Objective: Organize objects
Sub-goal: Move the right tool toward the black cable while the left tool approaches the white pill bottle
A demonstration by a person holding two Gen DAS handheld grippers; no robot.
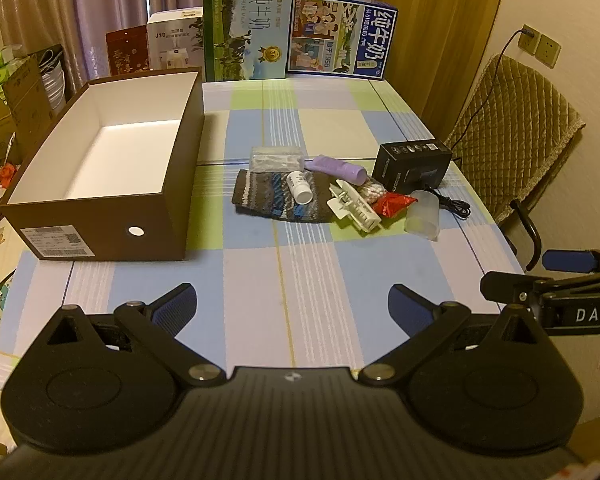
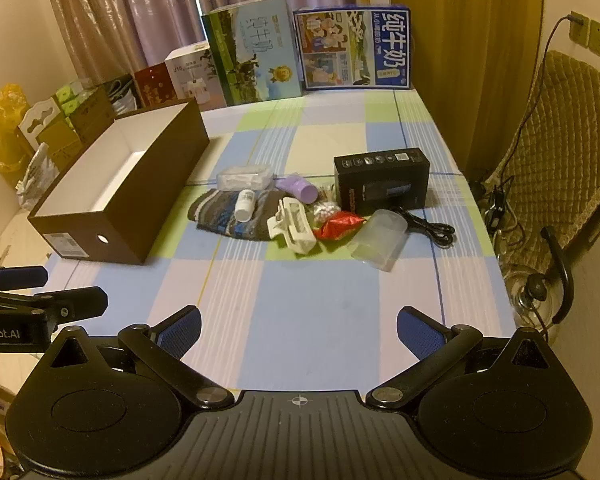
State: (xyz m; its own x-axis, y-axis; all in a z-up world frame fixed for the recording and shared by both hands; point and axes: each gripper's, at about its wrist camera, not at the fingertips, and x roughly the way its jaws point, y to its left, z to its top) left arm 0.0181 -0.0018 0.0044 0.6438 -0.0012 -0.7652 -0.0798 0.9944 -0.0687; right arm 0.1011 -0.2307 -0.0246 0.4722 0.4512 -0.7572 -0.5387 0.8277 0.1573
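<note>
An open brown box (image 1: 100, 208) with a white empty inside stands at the table's left; it also shows in the right wrist view (image 2: 140, 208). A pile lies mid-table: a striped sock (image 1: 268, 196), a white bottle (image 1: 300, 188), a clear case (image 1: 276, 158), a purple tube (image 1: 340, 168), a white clip (image 1: 354, 206), a red wrapper (image 1: 394, 204), a clear cup (image 1: 422, 214), a black box (image 1: 414, 164) and a black cable (image 2: 428, 226). My left gripper (image 1: 294, 308) and right gripper (image 2: 298, 330) are both open and empty, well short of the pile.
Milk cartons (image 1: 248, 28) and other boxes stand along the table's far edge. A padded chair (image 1: 516, 132) is at the right. Cardboard boxes and bags (image 2: 40, 136) are stacked left of the table. The checked tablecloth (image 1: 300, 272) lies between grippers and pile.
</note>
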